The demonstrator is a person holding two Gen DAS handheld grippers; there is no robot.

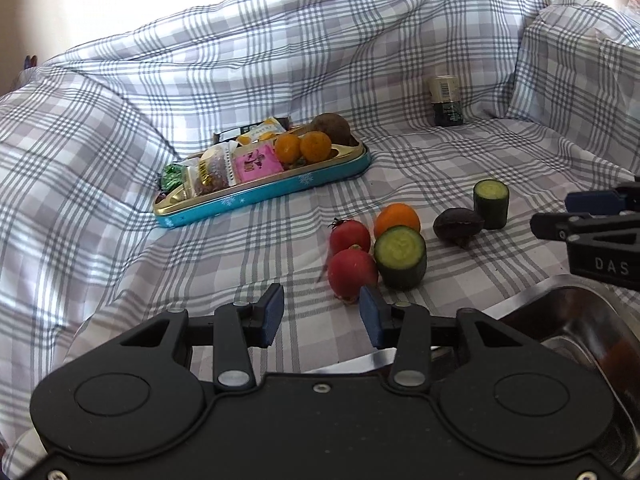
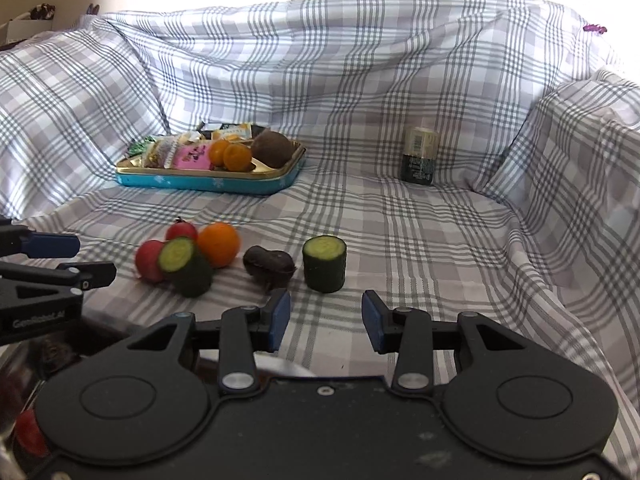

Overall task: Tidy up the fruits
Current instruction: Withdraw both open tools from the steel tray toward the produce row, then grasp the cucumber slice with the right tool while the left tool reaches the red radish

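On the checked cloth lie two red radishes (image 1: 351, 256), an orange (image 1: 397, 218), a leaning cucumber piece (image 1: 400, 256), a dark wrinkled fruit (image 1: 458, 224) and an upright cucumber piece (image 1: 491, 204). My left gripper (image 1: 322, 316) is open and empty, its right pad just in front of the nearer radish. In the right wrist view my right gripper (image 2: 326, 320) is open and empty, just short of the upright cucumber piece (image 2: 324, 264) and the dark fruit (image 2: 268, 264). The orange (image 2: 219, 244) and radishes (image 2: 150, 260) lie to the left. Each gripper shows at the edge of the other's view: right gripper (image 1: 552, 214), left gripper (image 2: 80, 258).
A blue tin tray (image 1: 264, 192) (image 2: 208, 182) at the back holds snack packets, two small oranges and a brown round fruit. A small jar (image 1: 445, 100) (image 2: 420, 156) stands at the back right. A steel bowl (image 1: 580, 320) (image 2: 60, 340) sits under the grippers. Raised cloth folds ring the area.
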